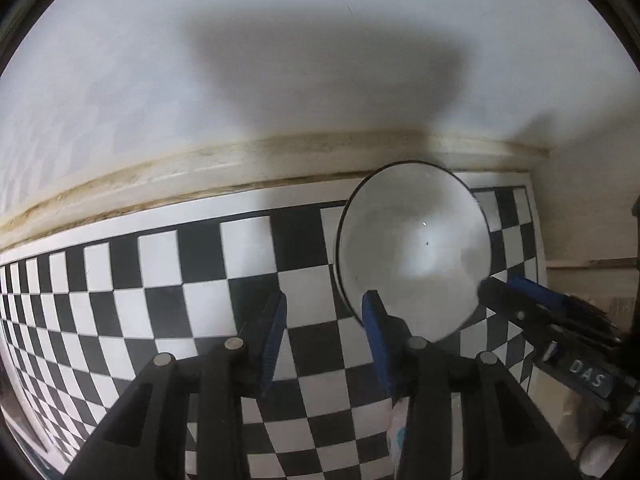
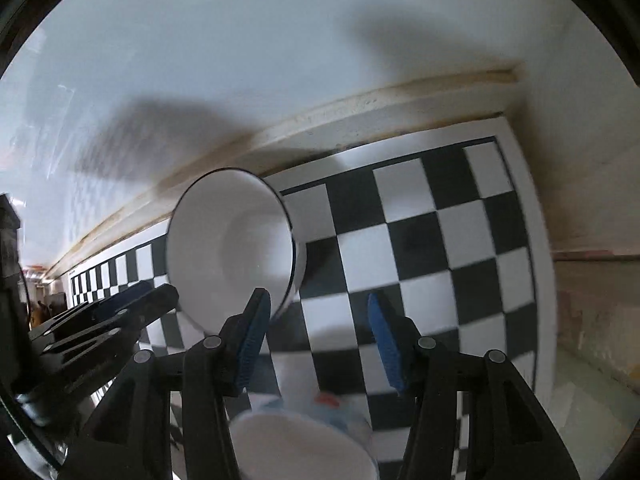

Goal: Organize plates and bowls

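White black-rimmed bowl (image 1: 412, 248) sat on checkered mat (image 1: 160, 280) by the wall; left gripper (image 1: 324, 336) and right gripper (image 2: 316, 340) flanked it, jaws apart, empty; left seemed nearer.

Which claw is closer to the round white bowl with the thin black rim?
Too close to call: the left claw and the right claw flank the bowl, each with one finger at its rim.

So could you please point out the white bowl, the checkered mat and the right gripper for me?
white bowl (image 1: 412, 240): left wrist view, inner bottom.
checkered mat (image 1: 160, 280): left wrist view, bare squares.
right gripper (image 2: 318, 308): right wrist view, midway between fingertips.
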The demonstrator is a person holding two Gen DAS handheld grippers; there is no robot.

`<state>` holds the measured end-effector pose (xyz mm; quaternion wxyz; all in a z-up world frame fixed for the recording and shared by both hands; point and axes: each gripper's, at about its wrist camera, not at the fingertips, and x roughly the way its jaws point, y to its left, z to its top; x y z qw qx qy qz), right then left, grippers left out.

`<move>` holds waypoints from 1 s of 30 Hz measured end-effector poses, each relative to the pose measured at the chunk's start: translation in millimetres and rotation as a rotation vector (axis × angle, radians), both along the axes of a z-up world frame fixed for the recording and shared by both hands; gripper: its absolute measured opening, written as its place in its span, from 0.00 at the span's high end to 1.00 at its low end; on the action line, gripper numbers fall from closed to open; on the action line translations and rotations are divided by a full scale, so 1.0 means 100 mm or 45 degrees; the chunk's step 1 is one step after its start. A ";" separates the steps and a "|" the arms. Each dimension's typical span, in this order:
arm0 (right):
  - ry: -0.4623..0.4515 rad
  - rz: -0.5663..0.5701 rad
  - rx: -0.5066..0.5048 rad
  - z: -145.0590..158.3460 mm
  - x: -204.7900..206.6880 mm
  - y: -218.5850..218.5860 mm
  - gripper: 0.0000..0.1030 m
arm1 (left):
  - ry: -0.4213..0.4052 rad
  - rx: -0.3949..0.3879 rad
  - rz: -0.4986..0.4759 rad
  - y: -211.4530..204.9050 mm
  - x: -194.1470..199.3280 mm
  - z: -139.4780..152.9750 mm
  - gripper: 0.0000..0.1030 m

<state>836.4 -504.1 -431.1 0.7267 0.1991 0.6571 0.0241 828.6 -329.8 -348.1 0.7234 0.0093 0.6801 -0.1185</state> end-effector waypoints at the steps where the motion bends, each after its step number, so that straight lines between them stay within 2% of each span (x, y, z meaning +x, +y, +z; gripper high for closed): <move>1: 0.012 -0.003 0.012 -0.07 0.05 0.00 0.48 | 0.009 0.003 -0.002 -0.01 0.03 -0.03 0.64; 4: 0.030 -0.004 0.033 -0.16 0.13 0.03 0.48 | 0.006 0.026 -0.021 -0.06 0.09 -0.10 0.64; 8: 0.055 0.000 0.048 -0.26 0.20 0.06 0.52 | 0.045 -0.012 -0.028 -0.10 0.12 -0.22 0.65; 10: 0.069 0.005 0.050 -0.32 0.22 0.07 0.64 | 0.050 -0.002 -0.039 -0.11 0.12 -0.27 0.65; 12: 0.085 0.012 0.061 -0.38 0.25 0.08 0.74 | 0.024 -0.001 -0.052 -0.13 0.11 -0.29 0.74; 15: 0.084 0.026 0.092 -0.39 0.27 0.13 0.85 | -0.008 -0.003 -0.071 -0.18 0.08 -0.29 0.78; 16: 0.085 0.024 0.083 -0.39 0.27 0.13 0.85 | -0.008 -0.018 -0.073 -0.20 0.08 -0.29 0.80; 21: 0.077 0.035 0.060 -0.35 0.20 0.14 0.85 | -0.014 -0.041 -0.043 -0.22 0.06 -0.28 0.81; 30: 0.049 0.041 0.085 -0.21 0.03 0.17 0.85 | -0.072 -0.044 -0.072 -0.17 -0.01 -0.06 0.81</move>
